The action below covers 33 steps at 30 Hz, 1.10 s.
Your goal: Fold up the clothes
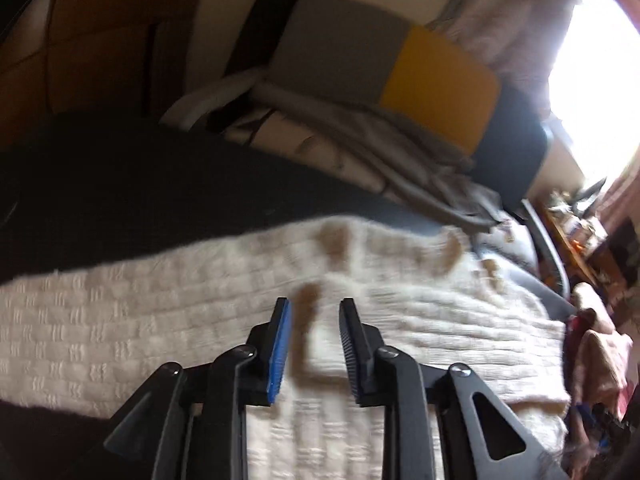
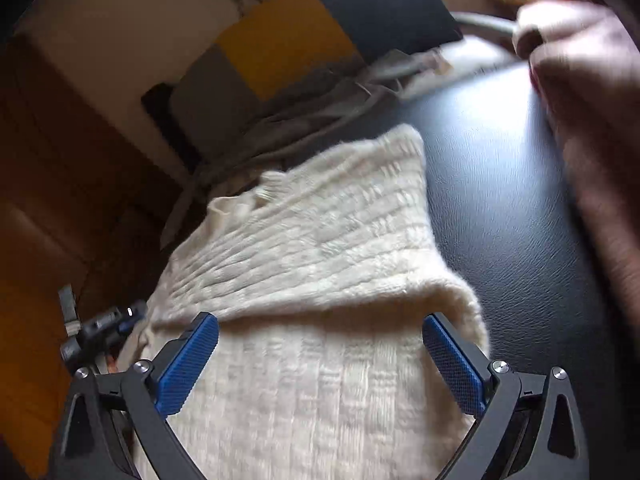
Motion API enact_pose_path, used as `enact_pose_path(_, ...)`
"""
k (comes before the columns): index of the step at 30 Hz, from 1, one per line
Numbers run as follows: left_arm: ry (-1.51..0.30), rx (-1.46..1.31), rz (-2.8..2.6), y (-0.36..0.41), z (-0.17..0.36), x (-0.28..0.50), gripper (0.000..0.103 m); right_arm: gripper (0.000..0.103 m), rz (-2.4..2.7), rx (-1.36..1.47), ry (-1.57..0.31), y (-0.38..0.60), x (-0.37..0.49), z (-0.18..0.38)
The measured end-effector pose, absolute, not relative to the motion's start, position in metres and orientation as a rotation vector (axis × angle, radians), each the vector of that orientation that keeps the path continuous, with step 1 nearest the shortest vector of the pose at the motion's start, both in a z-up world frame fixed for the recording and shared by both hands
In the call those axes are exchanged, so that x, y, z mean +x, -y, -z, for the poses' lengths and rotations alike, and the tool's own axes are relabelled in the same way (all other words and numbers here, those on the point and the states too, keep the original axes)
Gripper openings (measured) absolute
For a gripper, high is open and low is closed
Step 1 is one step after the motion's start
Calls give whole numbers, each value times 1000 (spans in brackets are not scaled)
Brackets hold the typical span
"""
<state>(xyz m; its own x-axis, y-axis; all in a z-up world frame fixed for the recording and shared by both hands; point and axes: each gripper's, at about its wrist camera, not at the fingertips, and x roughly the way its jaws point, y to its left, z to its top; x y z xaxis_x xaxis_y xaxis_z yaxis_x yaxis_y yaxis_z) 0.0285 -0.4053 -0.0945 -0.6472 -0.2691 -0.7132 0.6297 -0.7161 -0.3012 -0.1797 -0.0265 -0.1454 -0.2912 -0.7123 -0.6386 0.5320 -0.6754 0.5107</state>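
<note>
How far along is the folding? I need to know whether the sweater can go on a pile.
Done: the sweater lies on the dark surface with one layer doubled over. In hand: nothing; the left gripper and right gripper both stand open above it. Left: whether the fold is finished I cannot tell; crumpled grey clothes behind remain unfolded.

Daylight blasts in at the upper right of the left wrist view, the window [image 1: 592, 80] blown out to pure white. Both views smear with motion blur, the cream knit [image 2: 320, 248] soft, corners dark and bent by the fisheye. Glare streaks the black surface [image 2: 500, 152] right of centre; the left sides sit dim.
</note>
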Motion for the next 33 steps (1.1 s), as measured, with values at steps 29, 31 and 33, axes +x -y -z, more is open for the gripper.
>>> enact_pose_path(29,-704,941,2426,390,134,-14,35,103,2259,1082,-323,142,-250,185)
enact_pose_path(31,-805,887,2418,394,124,6,34,103,2260,1081,-325,143,-250,185)
enact_pose_path(33,-949,795,2381,400,113,43,34,103,2261,1080,-326,145,-252,186)
